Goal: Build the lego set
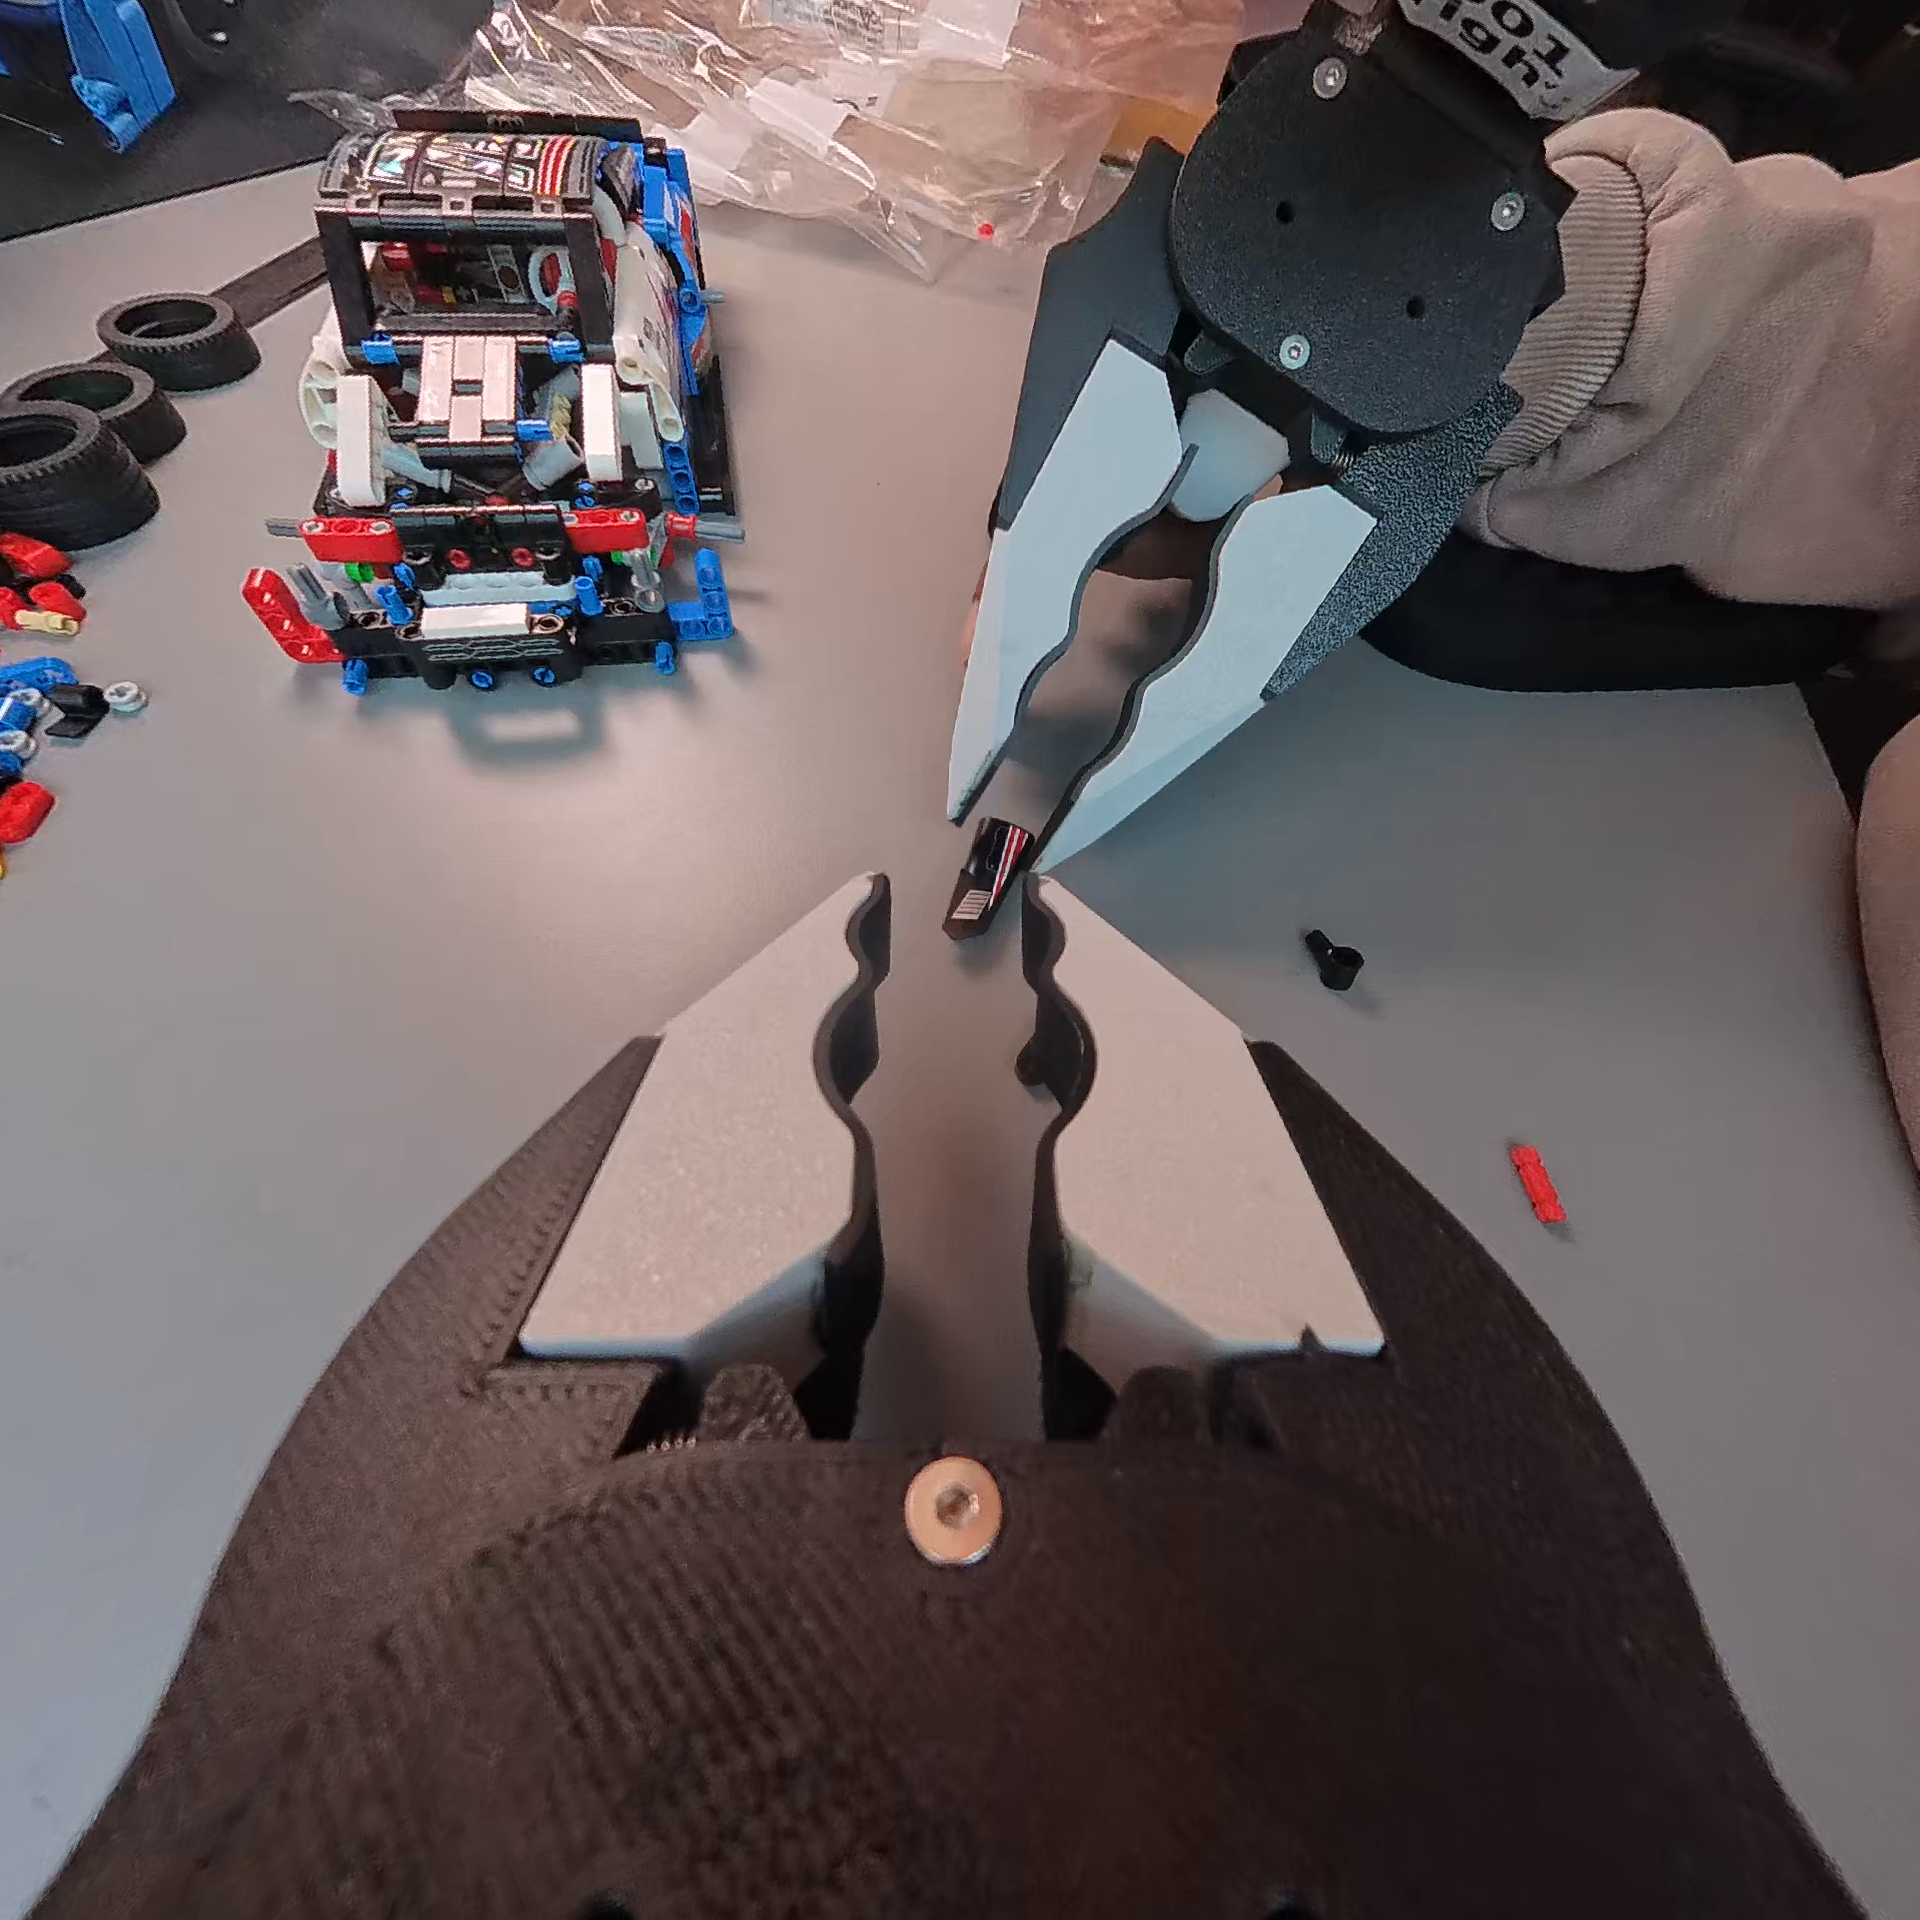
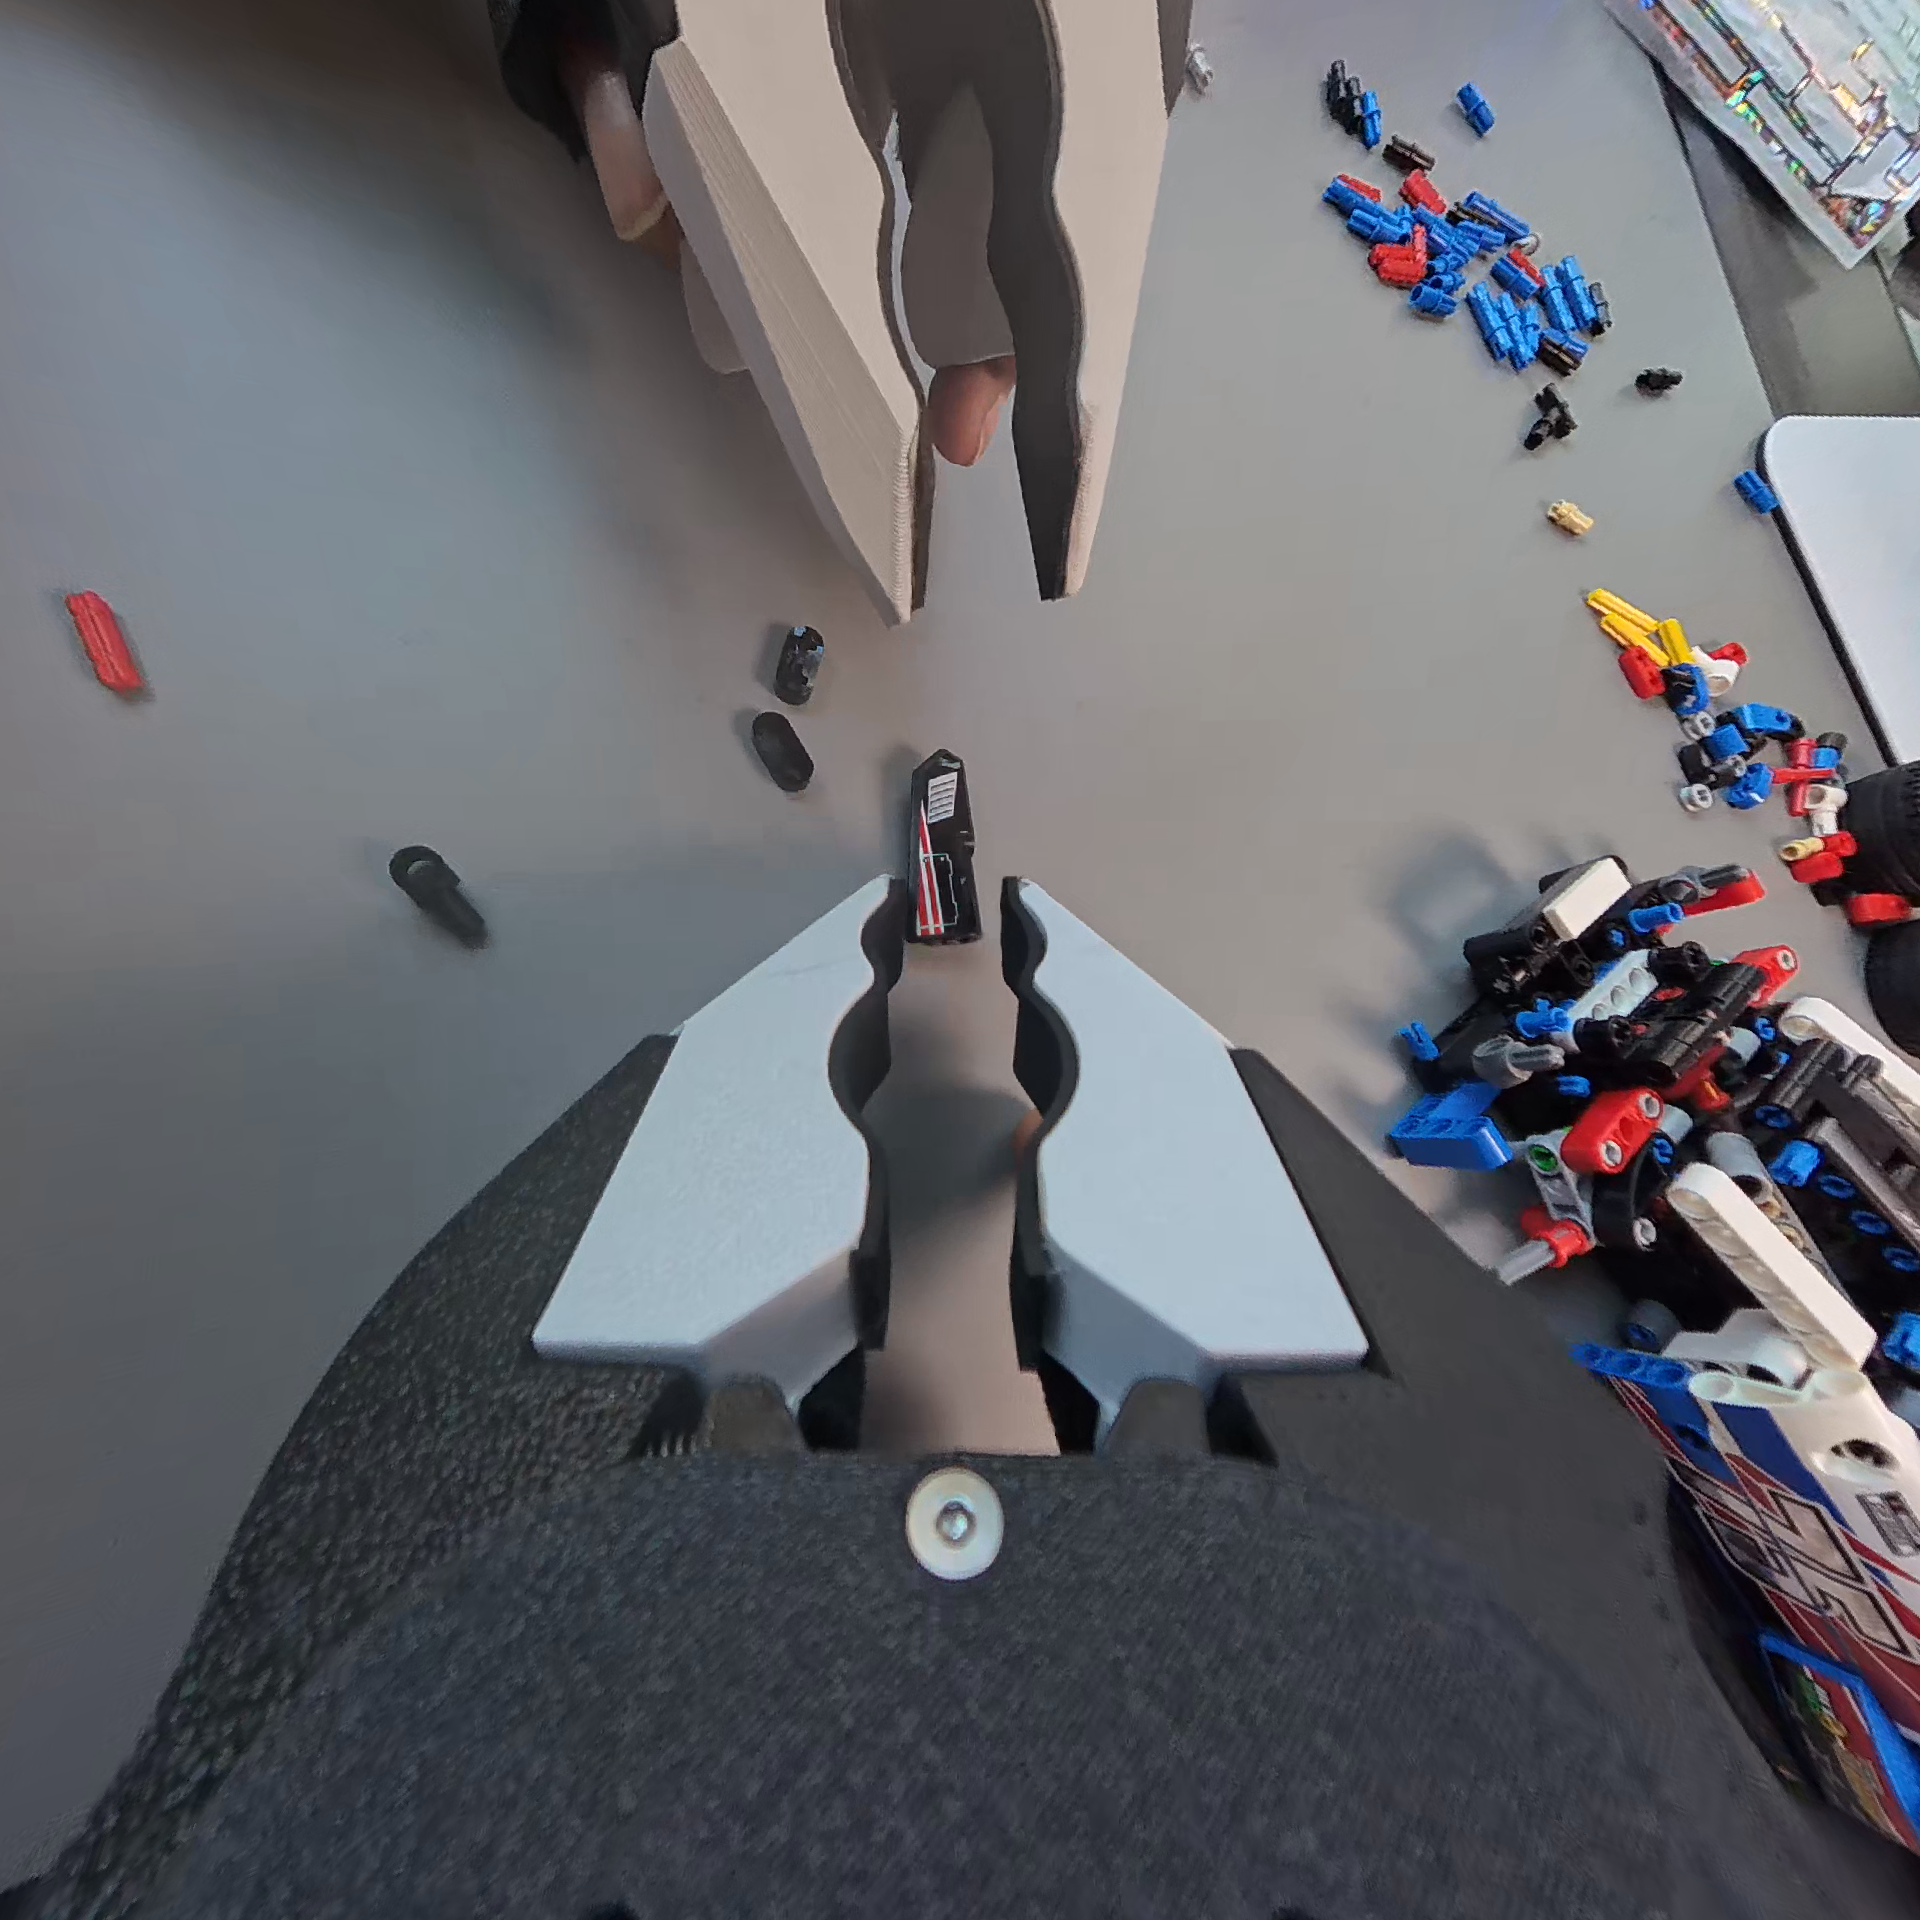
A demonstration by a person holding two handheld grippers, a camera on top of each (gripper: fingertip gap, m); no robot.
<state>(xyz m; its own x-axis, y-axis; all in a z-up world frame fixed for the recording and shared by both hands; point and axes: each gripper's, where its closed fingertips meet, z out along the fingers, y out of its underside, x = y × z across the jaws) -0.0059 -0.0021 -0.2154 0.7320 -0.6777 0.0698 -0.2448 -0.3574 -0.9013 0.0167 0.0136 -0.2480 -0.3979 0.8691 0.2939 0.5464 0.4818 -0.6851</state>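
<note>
A small black stickered piece [image 1: 985,881] [image 2: 943,857] lies on the grey table [image 1: 520,987] between both grippers. My right gripper [image 2: 948,883] is open, its tips on either side of the piece's near end, with a gap left on each side. It also shows in the left wrist view [image 1: 1003,840]. My left gripper [image 1: 956,883] is open and empty, its tips just short of the piece's other end; the right wrist view shows it too [image 2: 979,603]. The part-built car model [image 1: 499,416] [image 2: 1662,1143] stands apart on the table.
Small black pins [image 2: 798,665] [image 2: 436,894] and a red piece [image 1: 1538,1195] [image 2: 104,639] lie near the grippers. Tyres [image 1: 73,447] and loose parts [image 2: 1475,260] lie beyond the car. Plastic bags [image 1: 831,104], a sticker sheet [image 2: 1787,104] and a white board [image 2: 1849,571] lie around the table's edges. Left tips to right tips: about 5 cm. The part-built car model [image 1: 499,416] is about 15 cm from my right fingertips. It is also in sight in the right wrist view [image 2: 1827,1136].
</note>
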